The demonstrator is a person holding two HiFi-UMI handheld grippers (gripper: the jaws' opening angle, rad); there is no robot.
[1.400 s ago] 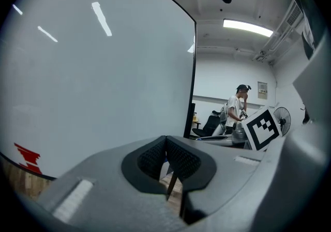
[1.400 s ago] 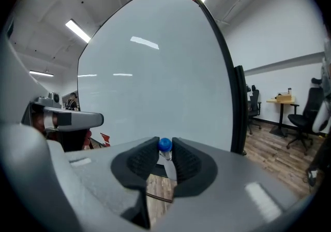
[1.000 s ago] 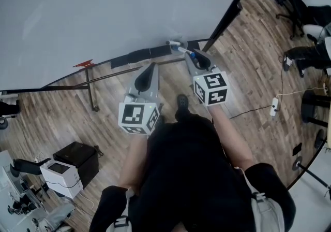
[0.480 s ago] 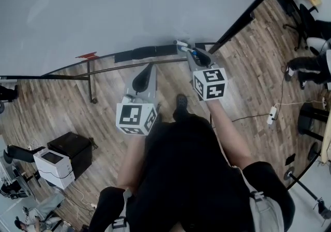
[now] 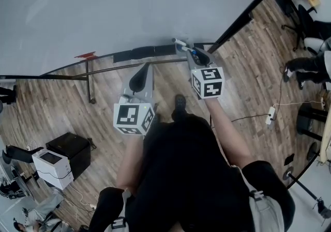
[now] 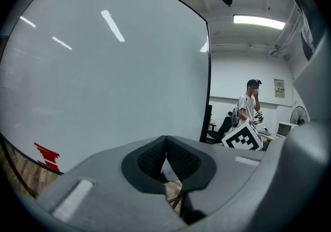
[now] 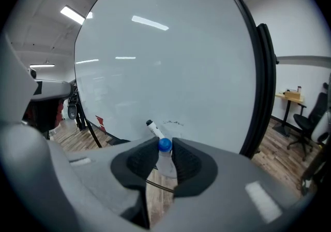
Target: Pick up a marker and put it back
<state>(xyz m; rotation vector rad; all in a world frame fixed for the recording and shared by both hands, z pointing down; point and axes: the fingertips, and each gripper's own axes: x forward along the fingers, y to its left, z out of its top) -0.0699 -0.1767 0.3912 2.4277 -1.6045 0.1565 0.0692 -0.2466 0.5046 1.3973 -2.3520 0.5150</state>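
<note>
The left tongs (image 6: 165,140) were seen closed tip to tip with nothing between them. The right tongs (image 7: 164,146) were clamped on a blue-capped marker (image 7: 165,162), held off the ledge (image 5: 145,52) and close to it. The pick-up was judged done, and only the putting back was left. Two tongs, one held marker, one black-tipped pen (image 7: 153,128) just beyond it, one ledge and one whiteboard (image 7: 170,60) were counted.
</note>
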